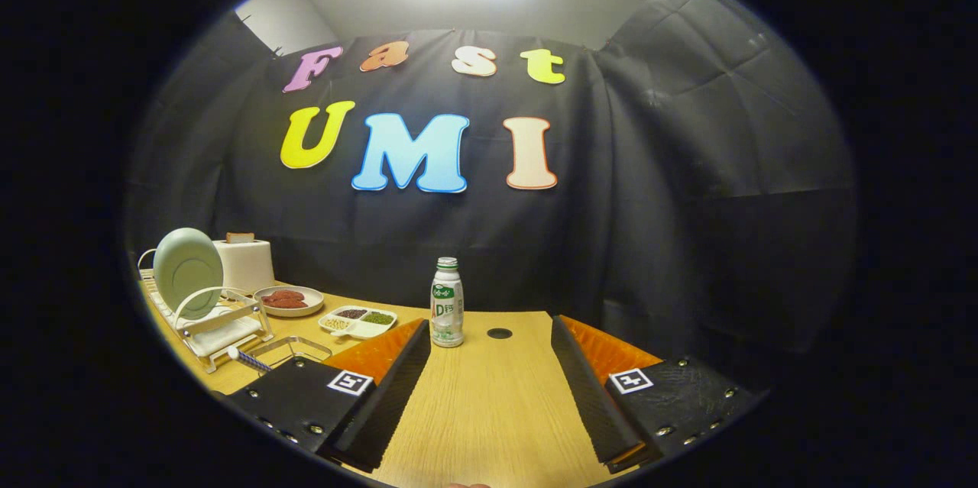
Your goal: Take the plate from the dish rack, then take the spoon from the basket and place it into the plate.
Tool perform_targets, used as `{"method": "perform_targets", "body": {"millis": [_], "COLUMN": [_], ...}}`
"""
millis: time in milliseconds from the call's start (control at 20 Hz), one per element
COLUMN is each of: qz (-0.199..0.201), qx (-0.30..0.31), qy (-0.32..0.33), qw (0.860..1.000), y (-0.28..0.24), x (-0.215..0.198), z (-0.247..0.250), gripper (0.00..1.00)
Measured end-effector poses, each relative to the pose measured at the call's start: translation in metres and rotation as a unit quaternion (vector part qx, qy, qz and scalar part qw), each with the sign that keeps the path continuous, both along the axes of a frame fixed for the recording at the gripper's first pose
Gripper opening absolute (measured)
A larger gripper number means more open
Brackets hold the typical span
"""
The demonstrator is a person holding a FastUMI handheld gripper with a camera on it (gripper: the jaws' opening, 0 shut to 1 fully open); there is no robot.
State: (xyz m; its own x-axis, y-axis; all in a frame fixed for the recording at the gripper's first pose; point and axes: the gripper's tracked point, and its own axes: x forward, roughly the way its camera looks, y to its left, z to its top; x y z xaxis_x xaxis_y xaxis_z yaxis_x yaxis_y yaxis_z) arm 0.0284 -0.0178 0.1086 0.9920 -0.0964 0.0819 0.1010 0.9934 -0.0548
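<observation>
The pale green plate point(188, 272) stands on edge in the white dish rack point(218, 324), whose front hoop crosses and hides its lower rim. The rack's far end fades into the dark. Behind it, a white toaster point(246, 263) is partly covered by the plate. The wire basket point(294, 350) is cut off by the left finger of the gripper point(489, 385), so its contents cannot be told; a striped handle point(248, 359) pokes out beside it, too small to say whether it is the spoon. The bottle's point(447, 312) label is too small to make out. Both fingers hide the tabletop point(489, 412) beneath them.
</observation>
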Motion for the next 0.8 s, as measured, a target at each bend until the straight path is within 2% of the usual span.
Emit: {"method": "perform_targets", "body": {"millis": [100, 250, 500, 800], "qz": [-0.011, -0.005, 0.052, 0.110], "qx": [-0.006, -0.014, -0.023, -0.019], "qy": [0.001, 0.011, 0.011, 0.004], "qw": [1.000, 1.000, 0.998, 0.994], "y": [-0.004, 0.001, 0.039, 0.111], "x": [-0.030, -0.068, -0.113, -0.140], "z": [0.017, 0.036, 0.076, 0.110], "gripper": [0.97, 0.97, 0.97, 0.97]}}
